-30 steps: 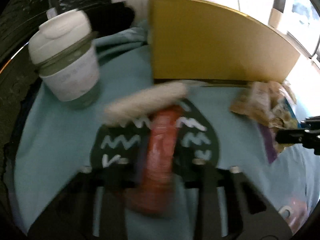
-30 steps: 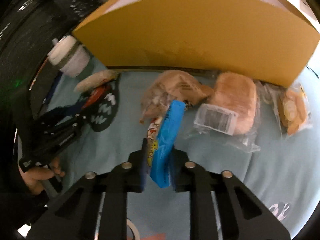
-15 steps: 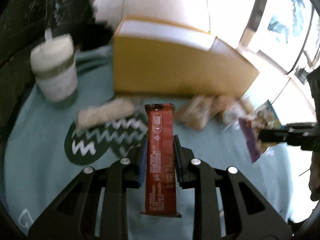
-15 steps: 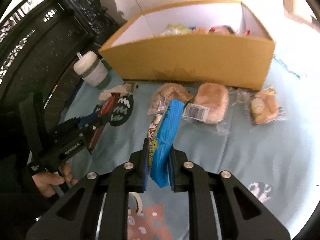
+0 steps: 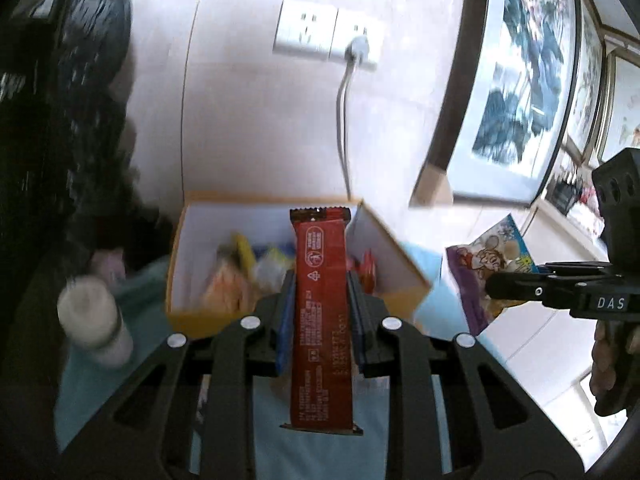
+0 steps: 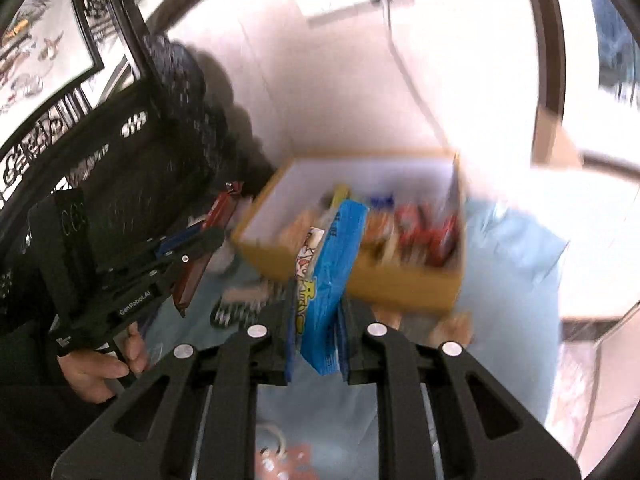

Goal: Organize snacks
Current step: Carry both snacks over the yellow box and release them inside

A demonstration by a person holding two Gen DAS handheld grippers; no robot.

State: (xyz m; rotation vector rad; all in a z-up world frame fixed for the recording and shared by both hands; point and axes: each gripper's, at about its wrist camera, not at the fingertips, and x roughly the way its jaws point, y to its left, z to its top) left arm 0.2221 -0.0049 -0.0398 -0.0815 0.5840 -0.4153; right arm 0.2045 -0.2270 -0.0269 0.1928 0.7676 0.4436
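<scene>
My left gripper (image 5: 320,288) is shut on a red snack bar (image 5: 322,320), held upright above the blue cloth, short of the yellow cardboard box (image 5: 208,320). The box is open and holds several snacks. My right gripper (image 6: 316,300) is shut on a blue snack packet (image 6: 328,280), also raised in front of the box (image 6: 400,280). The right gripper and its packet (image 5: 492,268) show at the right of the left wrist view. The left gripper with the red bar (image 6: 204,248) shows at the left of the right wrist view.
A white cup with a green band (image 5: 96,324) stands left of the box. Several wrapped pastries (image 6: 448,324) and a black zigzag patch (image 6: 232,312) lie on the blue cloth (image 6: 512,288) before the box. A wall socket with a cable (image 5: 344,80) is behind.
Both grippers have risen well above the cloth with their snacks. The views now look down into the open box, where before only its front wall showed.
</scene>
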